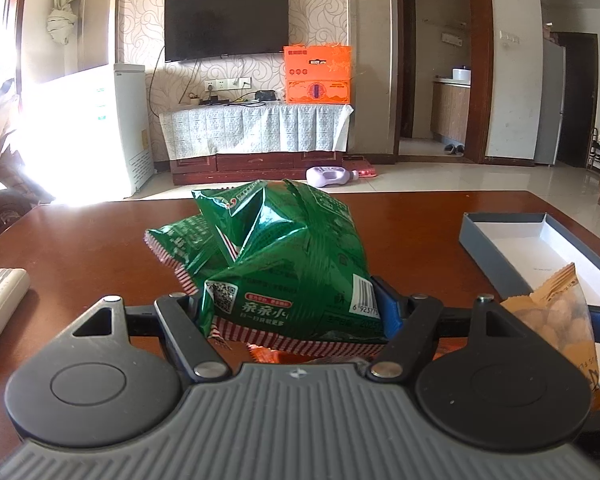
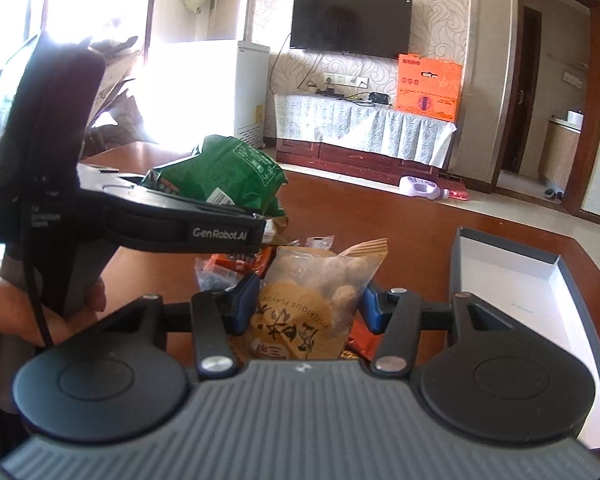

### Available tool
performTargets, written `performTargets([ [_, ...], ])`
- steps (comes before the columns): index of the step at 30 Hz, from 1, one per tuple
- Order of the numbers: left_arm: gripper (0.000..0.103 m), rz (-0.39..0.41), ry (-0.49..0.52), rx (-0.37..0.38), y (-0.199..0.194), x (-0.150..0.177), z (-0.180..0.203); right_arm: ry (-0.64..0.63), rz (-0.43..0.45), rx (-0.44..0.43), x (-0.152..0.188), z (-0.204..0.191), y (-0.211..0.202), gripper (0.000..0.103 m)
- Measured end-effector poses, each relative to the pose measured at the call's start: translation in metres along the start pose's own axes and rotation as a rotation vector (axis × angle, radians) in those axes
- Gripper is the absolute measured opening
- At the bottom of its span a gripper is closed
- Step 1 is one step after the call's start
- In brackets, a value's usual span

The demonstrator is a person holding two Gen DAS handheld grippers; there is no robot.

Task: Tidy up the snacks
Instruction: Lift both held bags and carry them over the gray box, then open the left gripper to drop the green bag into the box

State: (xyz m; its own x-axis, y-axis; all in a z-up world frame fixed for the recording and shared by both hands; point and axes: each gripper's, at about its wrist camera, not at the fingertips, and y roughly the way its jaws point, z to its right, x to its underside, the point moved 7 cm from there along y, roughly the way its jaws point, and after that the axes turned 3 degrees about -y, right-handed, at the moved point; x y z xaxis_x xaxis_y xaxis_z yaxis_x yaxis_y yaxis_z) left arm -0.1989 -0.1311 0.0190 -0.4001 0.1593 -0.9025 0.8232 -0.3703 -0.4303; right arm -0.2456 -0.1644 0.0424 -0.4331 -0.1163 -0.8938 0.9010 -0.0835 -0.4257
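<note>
Now, going from left to right: at the far left of the bench point(image 1: 80, 232), a pale ribbed object point(image 1: 0, 304) lies flat, well apart from the snacks.

Next comes the left gripper point(image 1: 296, 308). It is clamped on a green snack bag point(image 1: 284, 256), and the blue pads press the bag's lower part from both sides. The bag is crumpled and stands up above the bench, its striped red and white seam hanging at the bottom edge. In the right wrist view the same left gripper point(image 2: 208, 196) is seen from the side, with a hand point(image 2: 32, 312) around its handle and the green snack bag point(image 2: 228, 172) sticking out in front.

Under and beside the green bag lies a small heap of other packets, among them orange packets point(image 2: 228, 264), directly on the bench.

Further right is the right gripper point(image 2: 308, 304). Its jaws are closed on a tan snack bag point(image 2: 320, 284) with a clear window that shows round pale pieces inside. The blue pads touch the bag on both sides, and the bag stands upright between them with its serrated top edge pointing away. In the left wrist view this tan snack bag point(image 1: 556, 312) appears at the right edge.

At the far right, an open box point(image 2: 464, 256) with grey walls and a white inside rests on the bench, just beside the right gripper. Only its white floor shows.
</note>
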Motion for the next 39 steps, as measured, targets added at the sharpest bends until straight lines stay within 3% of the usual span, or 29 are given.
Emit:
performTargets([
  [15,0.078,0.016,0.027,0.166,0.001,-0.008,0.092,0.056,-0.015,0.132,0.012,0.060,-0.024,0.055],
  [29,0.078,0.007,0.051,0.246,0.025,-0.017,0.167,0.057,-0.061,0.209,0.026,0.107,-0.035,0.055],
  [39,0.078,-0.005,0.095,0.312,0.051,-0.022,0.202,0.130,-0.097,0.250,0.046,0.134,-0.030,0.055],
])
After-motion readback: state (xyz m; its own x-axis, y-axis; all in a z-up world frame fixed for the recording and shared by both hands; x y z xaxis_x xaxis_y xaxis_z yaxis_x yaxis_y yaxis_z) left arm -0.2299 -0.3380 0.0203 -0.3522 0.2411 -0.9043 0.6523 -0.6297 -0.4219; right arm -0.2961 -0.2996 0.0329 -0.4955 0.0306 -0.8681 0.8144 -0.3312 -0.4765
